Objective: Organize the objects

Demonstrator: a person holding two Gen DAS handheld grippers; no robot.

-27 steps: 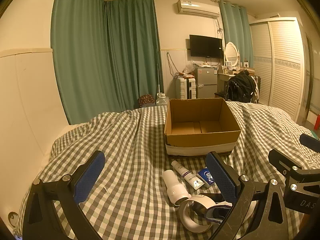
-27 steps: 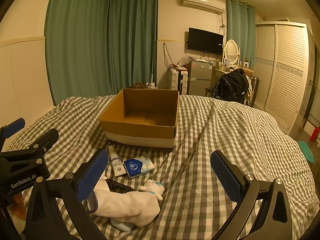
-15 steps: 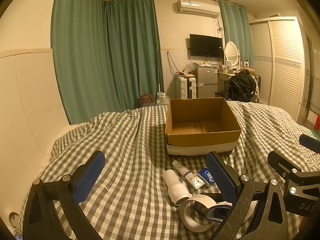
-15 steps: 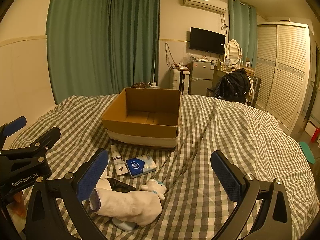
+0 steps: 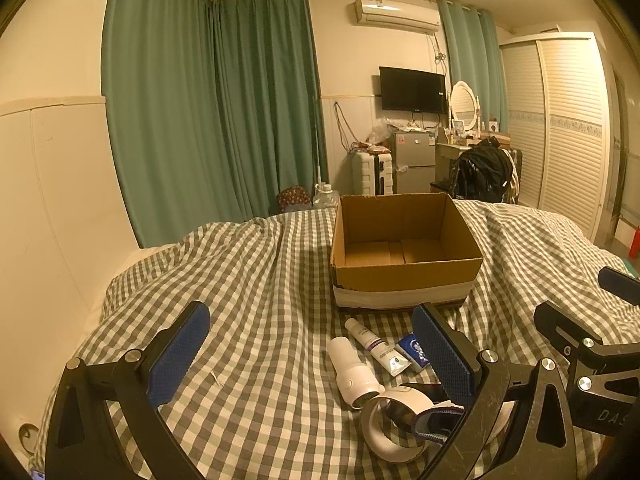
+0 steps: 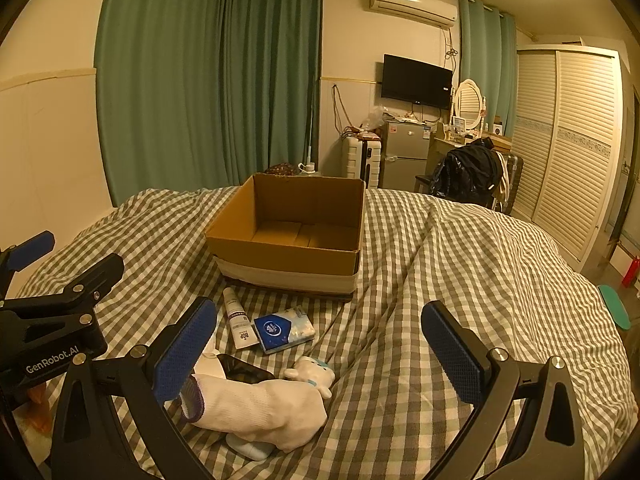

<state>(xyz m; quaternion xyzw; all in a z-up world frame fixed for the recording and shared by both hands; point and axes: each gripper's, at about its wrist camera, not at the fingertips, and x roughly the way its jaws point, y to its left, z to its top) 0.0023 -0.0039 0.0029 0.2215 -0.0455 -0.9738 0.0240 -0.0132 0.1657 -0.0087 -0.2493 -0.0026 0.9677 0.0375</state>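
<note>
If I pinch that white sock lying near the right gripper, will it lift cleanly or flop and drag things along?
The white sock looks soft and crumpled, so it will likely sag from the pinch point. It drapes over a dark phone and a pale object beneath, and touches the small white toy, so it may tug those. Probably light.

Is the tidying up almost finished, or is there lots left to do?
Nothing looks done yet: the cardboard box is empty. Nothing is in hand either; the left hand-held gripper and right hand-held gripper are both open. Left on the bed: the tube, tissue pack, sock and white bottle.
</note>
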